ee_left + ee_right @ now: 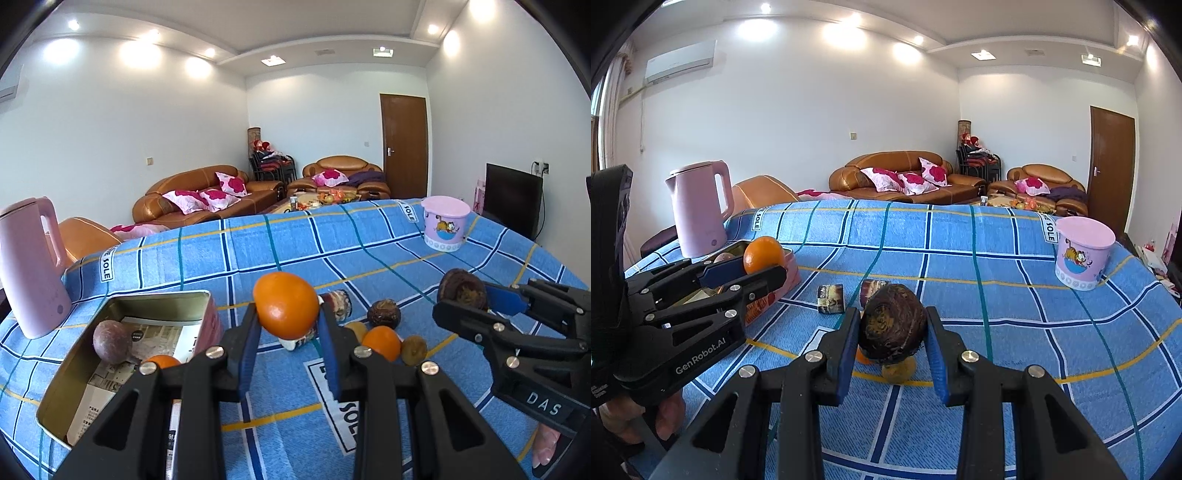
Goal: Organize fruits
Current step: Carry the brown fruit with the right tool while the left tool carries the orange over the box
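Observation:
My left gripper [287, 314] is shut on an orange [285, 305], held above the blue checked cloth just right of the open metal tin [122, 308]. Inside the tin lie a purple round fruit [112, 342] and a small orange [161, 361]. My right gripper [892, 332] is shut on a dark brown fruit [892, 326], lifted over the cloth. In the left wrist view that gripper [463, 295] with its brown fruit [461, 290] shows at the right. On the cloth lie another brown fruit [384, 314], an orange [382, 342] and two yellowish fruits [413, 349].
A pink kettle [31, 266] stands left of the tin. A pink lidded tub [445, 223] stands at the far right of the table. Two small wrapped packets [831, 298] lie in the middle. Sofas and a brown door are beyond the table.

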Tool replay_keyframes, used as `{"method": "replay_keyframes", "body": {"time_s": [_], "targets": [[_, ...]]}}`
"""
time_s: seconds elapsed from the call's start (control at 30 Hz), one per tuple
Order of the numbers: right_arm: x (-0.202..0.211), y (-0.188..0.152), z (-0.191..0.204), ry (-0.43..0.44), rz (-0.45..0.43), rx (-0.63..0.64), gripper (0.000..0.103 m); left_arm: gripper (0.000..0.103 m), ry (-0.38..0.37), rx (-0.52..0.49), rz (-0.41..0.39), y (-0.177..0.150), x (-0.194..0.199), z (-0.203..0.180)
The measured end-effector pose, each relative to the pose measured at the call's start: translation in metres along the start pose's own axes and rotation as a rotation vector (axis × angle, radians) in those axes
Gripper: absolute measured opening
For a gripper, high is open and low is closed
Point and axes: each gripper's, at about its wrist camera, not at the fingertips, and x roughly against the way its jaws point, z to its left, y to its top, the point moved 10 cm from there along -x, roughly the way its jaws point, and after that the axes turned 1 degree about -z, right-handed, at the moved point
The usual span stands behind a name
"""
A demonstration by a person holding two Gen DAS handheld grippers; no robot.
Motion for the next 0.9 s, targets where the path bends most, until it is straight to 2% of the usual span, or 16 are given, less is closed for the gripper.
{"method": "replay_keyframes", "body": {"time_s": [0.57,0.9], "targets": [[-0.01,0.005,0.012,0.012,0.01,0.026,0.037,0.032,0.035,0.045,0.051,-0.009,-0.003,0.022],[-0.019,0.01,0.031,0.043,0.022,0.038,0.037,0.032,0.058,0.065,0.049,-0.007,0.005,0.042]]}}
